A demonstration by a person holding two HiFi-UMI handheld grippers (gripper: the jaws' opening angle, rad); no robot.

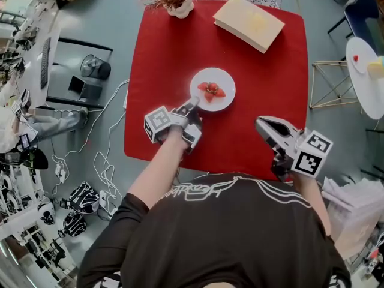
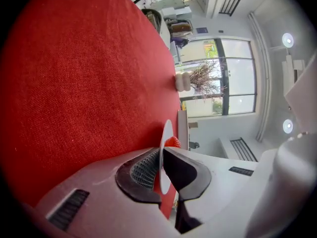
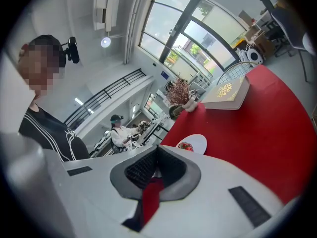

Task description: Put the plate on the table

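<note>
One white round plate (image 1: 213,89) sits flat at about the middle of the red table (image 1: 264,83), slightly nearer the near edge than the far one. It is small and shallow with a plain rim, and pieces of red fruit (image 1: 210,91) lie at its centre. The left gripper (image 1: 193,105) has its jaws closed narrowly on the plate's near-left rim. In the left gripper view the plate (image 2: 166,138) is seen edge-on, a thin white disc pinched between the two dark pads. Whether its underside touches the cloth cannot be told.

The right gripper (image 1: 259,123) hangs over the near right part of the table, well apart from the plate, with its jaws together and nothing between them.

Bare red cloth surrounds the plate on the left, the right and the near side. A closed cream book (image 1: 248,23) lies at the far right corner, and a white vase of dried branches (image 1: 179,8) stands at the far edge. Both are well apart from the plate.
</note>
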